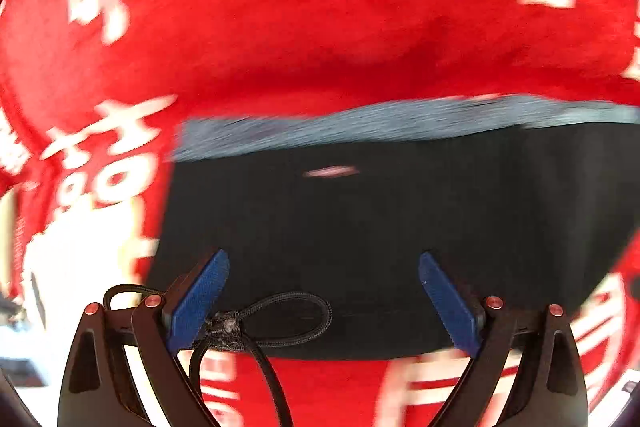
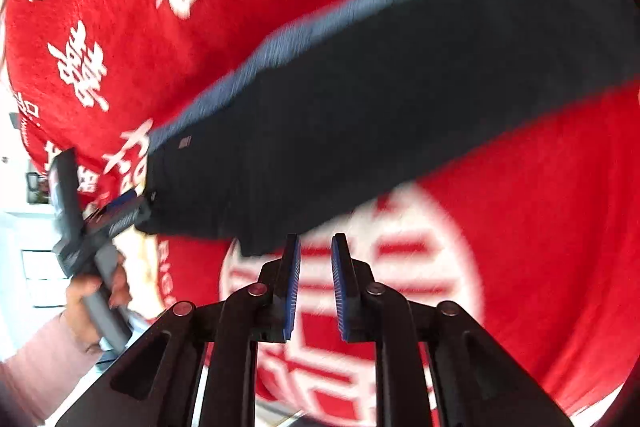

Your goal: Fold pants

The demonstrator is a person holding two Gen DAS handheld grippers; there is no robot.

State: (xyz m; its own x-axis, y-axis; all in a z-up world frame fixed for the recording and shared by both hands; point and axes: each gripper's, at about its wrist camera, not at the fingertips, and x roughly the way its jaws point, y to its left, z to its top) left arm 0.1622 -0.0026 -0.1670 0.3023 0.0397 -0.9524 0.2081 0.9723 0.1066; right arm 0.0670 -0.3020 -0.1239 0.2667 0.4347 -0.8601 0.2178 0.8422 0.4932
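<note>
The dark navy pants (image 1: pixel 380 227) lie folded on a red blanket (image 1: pixel 320 27), with a lighter blue band (image 1: pixel 360 123) along the far edge. My left gripper (image 1: pixel 324 291) is open, its blue pads wide apart over the pants' near edge; a black drawstring loop (image 1: pixel 288 319) lies between them. In the right wrist view the pants (image 2: pixel 380 107) stretch diagonally. My right gripper (image 2: pixel 316 283) is open with a narrow gap, just off the pants' near corner, holding nothing. The left gripper (image 2: pixel 124 211) shows at the pants' left end.
The red blanket (image 2: pixel 540 227) with white characters and a large white round emblem (image 2: pixel 400 287) covers the surface. A hand in a pink sleeve (image 2: pixel 48 359) holds the left gripper. White furniture (image 2: pixel 36 267) stands beyond the blanket's left edge.
</note>
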